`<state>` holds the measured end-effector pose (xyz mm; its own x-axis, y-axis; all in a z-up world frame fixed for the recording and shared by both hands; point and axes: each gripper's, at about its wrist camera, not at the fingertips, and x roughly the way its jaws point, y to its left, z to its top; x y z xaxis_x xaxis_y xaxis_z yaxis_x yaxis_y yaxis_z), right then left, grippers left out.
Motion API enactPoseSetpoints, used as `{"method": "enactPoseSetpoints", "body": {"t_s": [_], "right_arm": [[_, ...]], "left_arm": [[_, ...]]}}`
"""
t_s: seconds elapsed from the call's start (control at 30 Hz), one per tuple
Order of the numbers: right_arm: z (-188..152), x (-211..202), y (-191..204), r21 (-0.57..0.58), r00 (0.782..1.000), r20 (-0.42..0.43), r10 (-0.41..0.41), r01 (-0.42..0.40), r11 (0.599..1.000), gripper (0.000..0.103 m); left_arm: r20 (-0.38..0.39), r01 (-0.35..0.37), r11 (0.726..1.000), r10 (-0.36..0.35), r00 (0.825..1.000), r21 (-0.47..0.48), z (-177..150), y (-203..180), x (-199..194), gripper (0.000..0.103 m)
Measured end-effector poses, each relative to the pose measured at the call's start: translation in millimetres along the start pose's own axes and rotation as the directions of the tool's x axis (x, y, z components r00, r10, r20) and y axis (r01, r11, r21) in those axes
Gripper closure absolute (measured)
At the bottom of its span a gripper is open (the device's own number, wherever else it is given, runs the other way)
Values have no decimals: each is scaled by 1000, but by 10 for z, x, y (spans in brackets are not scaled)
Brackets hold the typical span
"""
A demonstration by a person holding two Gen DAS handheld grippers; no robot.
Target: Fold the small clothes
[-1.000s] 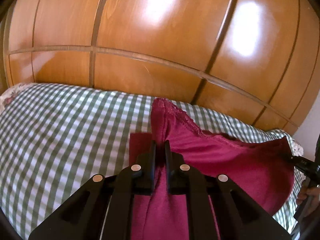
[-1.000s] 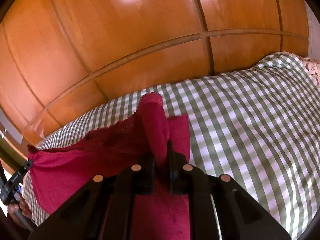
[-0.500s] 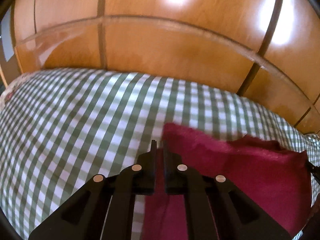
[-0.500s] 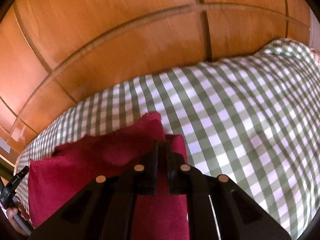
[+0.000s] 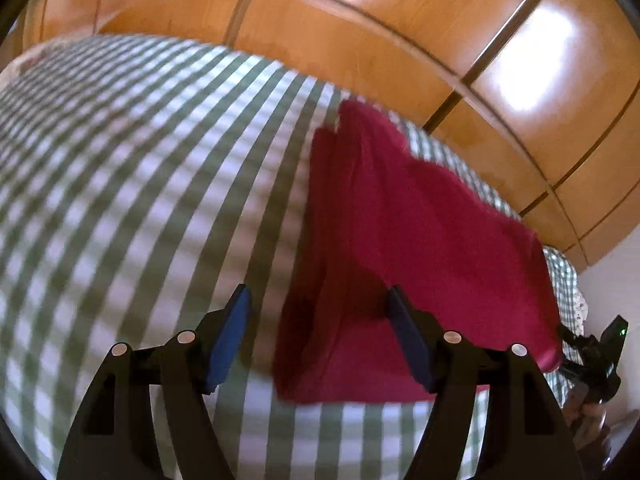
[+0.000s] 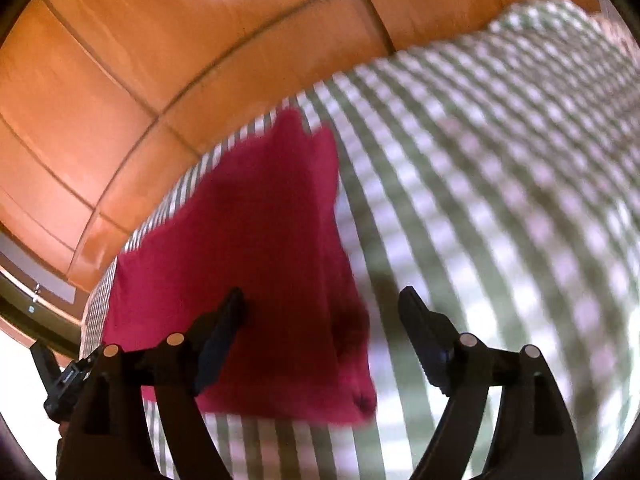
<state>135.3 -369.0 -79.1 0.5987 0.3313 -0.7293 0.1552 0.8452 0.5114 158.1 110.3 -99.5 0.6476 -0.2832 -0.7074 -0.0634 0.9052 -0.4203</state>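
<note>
My left gripper [image 5: 318, 312] stands wide apart at the bottom of its view, both fingers spread with nothing between them. Its blue-padded left finger [image 5: 228, 336] hangs over the green-and-white checked bedspread [image 5: 132, 184], and its right finger sits over the near part of the red garment [image 5: 400, 232]. The garment lies folded on the spread, right of centre in this frame, running from the lower middle up toward the wooden wardrobe doors [image 5: 420, 28] that fill the top. Its left edge shows stacked layers.

My right gripper [image 6: 322, 308] is spread just as wide and grips nothing. In its view the red garment [image 6: 256, 248] lies left of centre, with my left finger [image 6: 224, 328] over the cloth and my right finger over the checked bedspread [image 6: 500, 184] just past the garment's right edge. The lower right corner of the garment is blurred. The wardrobe doors [image 6: 160, 40] take up the upper left.

At the far right edge of the left view I can see part of my other gripper, and at the lower left of the right view likewise; neither glimpse shows detail.
</note>
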Motion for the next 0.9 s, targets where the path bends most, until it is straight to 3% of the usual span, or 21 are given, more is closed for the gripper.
{"method": "enactPoseSetpoints", "body": {"t_s": [0.03,0.1,0.13,0.17,0.23,0.47,0.9], "right_arm": [[-53,-6,-5,4,1000,11,-1,1,1000,24],[-82,-16,33,-4,999,20,-27,27,1000,34],[-85,-4,52,0,1000,3,-19,19,1000,61],[-89,16,73,6,1000,-17,0,0,1000,80],[-116,-52,180,-26,1000,-7,-30,30,999,88],[-343,-407,222,-47,1000,-17,6,-7,999,91],[-1443,-1293,-143,-32,990,-137,23,-28,999,94]], "left_arm": [[-14,5,1000,-5,1000,0,-51,-1,20,48],[-28,11,1000,-11,1000,19,-120,-60,45,61],[-28,11,1000,-11,1000,21,-118,-97,37,71],[-34,21,1000,-20,999,20,-106,-121,34,77],[-35,25,1000,-24,999,13,-64,-147,-4,86],[-36,36,999,-35,999,26,-206,-135,-310,89],[-125,56,996,-47,991,65,-1333,79,-1234,89]]}}
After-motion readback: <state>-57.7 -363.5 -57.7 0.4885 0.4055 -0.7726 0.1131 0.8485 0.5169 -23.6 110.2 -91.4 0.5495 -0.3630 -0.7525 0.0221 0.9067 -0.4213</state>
